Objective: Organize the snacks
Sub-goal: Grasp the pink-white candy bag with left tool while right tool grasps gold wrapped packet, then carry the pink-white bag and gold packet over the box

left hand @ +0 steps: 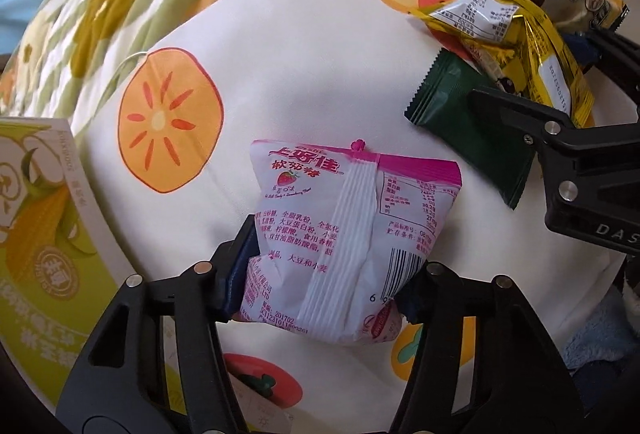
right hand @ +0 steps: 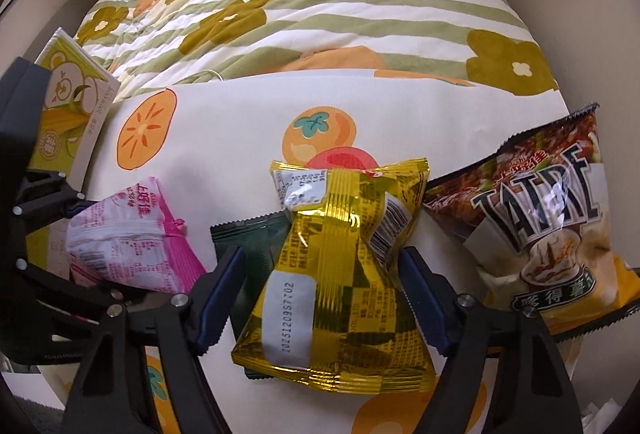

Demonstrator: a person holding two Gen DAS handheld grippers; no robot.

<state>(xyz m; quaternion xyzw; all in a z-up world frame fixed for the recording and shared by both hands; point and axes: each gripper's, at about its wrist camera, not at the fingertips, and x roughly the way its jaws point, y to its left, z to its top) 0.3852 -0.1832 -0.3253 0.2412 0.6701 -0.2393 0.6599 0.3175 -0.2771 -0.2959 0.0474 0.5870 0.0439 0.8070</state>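
Lying on a cream sheet [left hand: 312, 82] printed with orange fruit, the pink and white candy bag [left hand: 340, 234] shows its back seam, red small print and a barcode, and the left gripper [left hand: 320, 274] has its jaws pressed into the bag's near sides, creasing it. To the right, the yellow snack bag [right hand: 340, 274], glossy gold with a white date label, is pinched at its waist between the blue pads of the right gripper [right hand: 320, 282]; its left pad may only just touch the foil, as the view there is unclear. Under the yellow bag lies a dark green packet [right hand: 248, 238], partly covered by it. Further right rests a larger brown and cream chip bag [right hand: 540, 226] with bold lettering. At the far left a green and yellow box [right hand: 68, 122] with a corn picture leans at the sheet's edge. Beyond the sheet, a striped quilt [right hand: 320, 18] with flower shapes rises at the far side.
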